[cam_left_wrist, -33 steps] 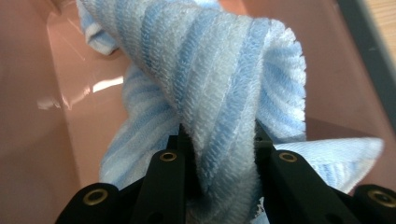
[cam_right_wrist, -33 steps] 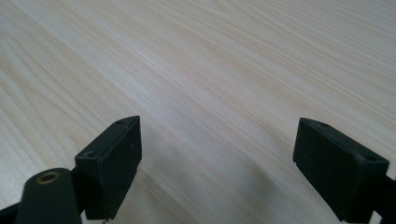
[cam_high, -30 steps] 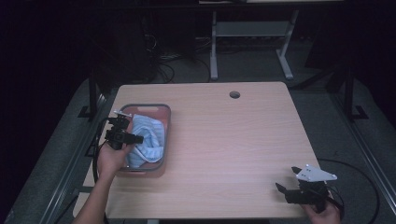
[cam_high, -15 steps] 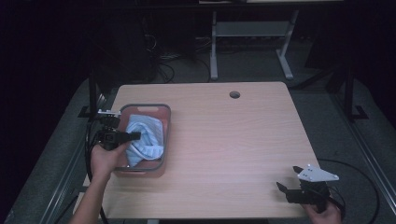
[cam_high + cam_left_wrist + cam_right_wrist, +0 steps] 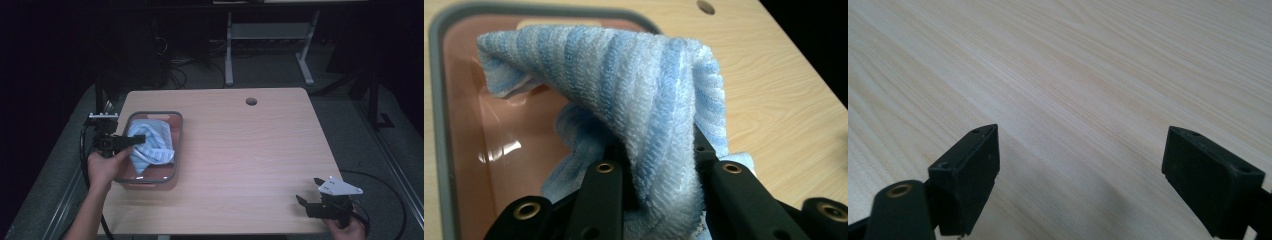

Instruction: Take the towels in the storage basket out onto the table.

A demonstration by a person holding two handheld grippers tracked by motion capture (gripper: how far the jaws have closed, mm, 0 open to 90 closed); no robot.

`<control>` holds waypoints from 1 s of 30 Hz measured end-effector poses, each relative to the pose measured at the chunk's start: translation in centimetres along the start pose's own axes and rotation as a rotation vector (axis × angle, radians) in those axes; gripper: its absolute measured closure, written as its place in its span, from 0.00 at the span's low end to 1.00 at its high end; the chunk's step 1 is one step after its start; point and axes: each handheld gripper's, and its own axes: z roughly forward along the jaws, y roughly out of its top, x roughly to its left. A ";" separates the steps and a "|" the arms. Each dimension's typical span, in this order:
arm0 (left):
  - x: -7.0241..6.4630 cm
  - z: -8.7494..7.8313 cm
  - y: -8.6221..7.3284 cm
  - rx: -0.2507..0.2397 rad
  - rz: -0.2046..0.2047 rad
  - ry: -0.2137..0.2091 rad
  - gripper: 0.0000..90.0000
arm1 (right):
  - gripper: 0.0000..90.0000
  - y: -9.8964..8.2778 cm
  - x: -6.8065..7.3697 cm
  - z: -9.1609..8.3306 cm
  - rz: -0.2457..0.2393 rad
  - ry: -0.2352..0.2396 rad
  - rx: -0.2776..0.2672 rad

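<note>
Blue-and-white striped terry cloth (image 5: 644, 100) bunches between the two black jaws of the left gripper (image 5: 131, 140), which are clamped on a thick fold of it; in the left gripper view the towel rises from the jaws at the bottom centre and drapes in a peak toward the upper left of the frame. Behind and below it lies the pink plastic tub with a grey rim (image 5: 439, 125), its glossy inner wall showing at the left of that view. In the high view the tub (image 5: 172, 175) sits at the left of the pale wooden table (image 5: 260, 160), and the towel (image 5: 150, 142) hangs mostly inside it, with the gripper held by a hand at the tub's left rim. A round hole (image 5: 251, 101) marks the table's upper middle. The right gripper (image 5: 312, 199), topped by a grey three-cornered plate, rests at the lower right of the high view, its jaws wide apart over bare wood in the right gripper view (image 5: 1080, 165).
</note>
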 end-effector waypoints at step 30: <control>-3.6 -2.5 3.3 -0.073 0.077 -0.076 0.82 | 0.17 0.0 -0.2 -0.3 0.001 -0.012 -0.004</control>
